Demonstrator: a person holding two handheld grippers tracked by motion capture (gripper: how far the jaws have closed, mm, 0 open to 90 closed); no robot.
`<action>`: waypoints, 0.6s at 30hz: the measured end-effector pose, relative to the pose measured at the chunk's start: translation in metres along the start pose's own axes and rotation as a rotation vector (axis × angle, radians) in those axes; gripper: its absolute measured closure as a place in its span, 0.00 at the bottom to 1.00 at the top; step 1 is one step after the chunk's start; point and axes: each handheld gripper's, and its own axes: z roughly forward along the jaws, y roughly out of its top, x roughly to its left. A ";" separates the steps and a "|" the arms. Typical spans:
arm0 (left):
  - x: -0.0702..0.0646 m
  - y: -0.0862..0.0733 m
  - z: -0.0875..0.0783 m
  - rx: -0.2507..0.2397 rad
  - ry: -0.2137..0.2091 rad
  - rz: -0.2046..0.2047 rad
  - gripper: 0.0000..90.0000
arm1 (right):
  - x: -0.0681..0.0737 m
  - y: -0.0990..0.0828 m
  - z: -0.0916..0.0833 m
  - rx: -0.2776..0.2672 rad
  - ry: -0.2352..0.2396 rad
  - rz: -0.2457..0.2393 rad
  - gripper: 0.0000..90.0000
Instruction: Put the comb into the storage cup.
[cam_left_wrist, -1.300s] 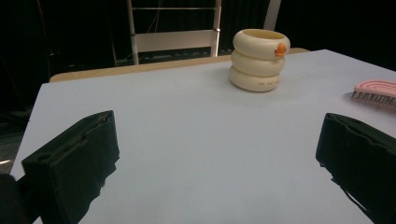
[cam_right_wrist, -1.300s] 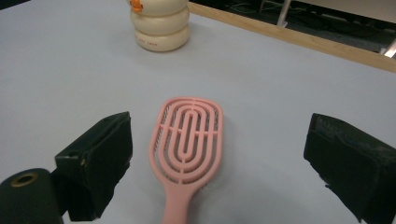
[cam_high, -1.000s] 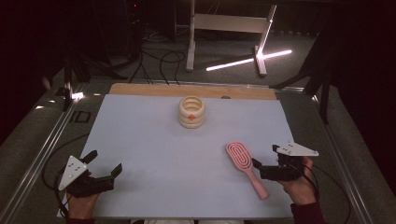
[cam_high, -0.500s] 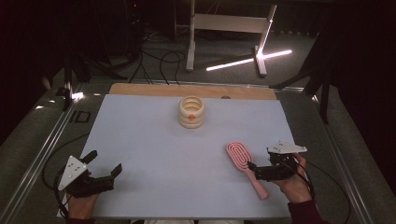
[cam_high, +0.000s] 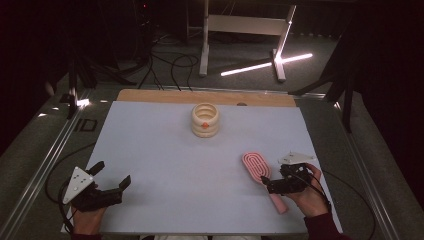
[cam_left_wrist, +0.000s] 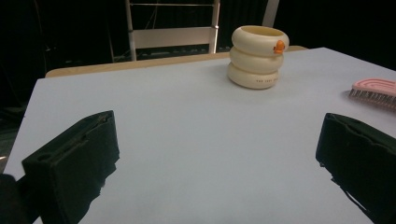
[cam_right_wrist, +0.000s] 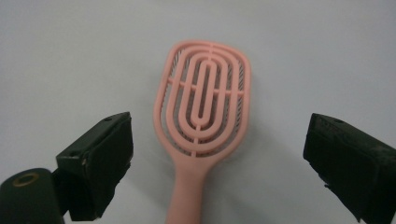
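While the big white table (cam_high: 165, 150) lay flat under the camera, a cream pot (cam_high: 205, 120) shaped like stacked rings stood near its far edge, well apart from both grippers. Nearer the person, on the right side, a pink hairbrush (cam_high: 258, 170) lay flat with its bristles down. The right gripper (cam_high: 272, 186) hung just over the brush handle, its jaws wide apart with the brush between them, not touching it. The left gripper (cam_high: 111, 176) sat at the near left corner, jaws wide apart too, holding nothing.

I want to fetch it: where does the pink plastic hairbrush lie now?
The pink plastic hairbrush lies on the table's right near side, between the open right gripper's jaws.
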 end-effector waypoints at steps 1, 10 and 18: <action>0.000 0.000 0.000 0.001 0.000 0.000 0.00 | 0.000 0.000 0.001 0.009 0.001 -0.003 0.10; 0.000 0.000 0.000 -0.002 0.001 -0.003 0.00 | 0.003 -0.006 0.014 0.091 0.027 -0.005 0.11; 0.000 0.000 0.000 -0.002 0.001 -0.003 0.00 | 0.004 -0.011 0.025 0.167 0.026 -0.002 0.13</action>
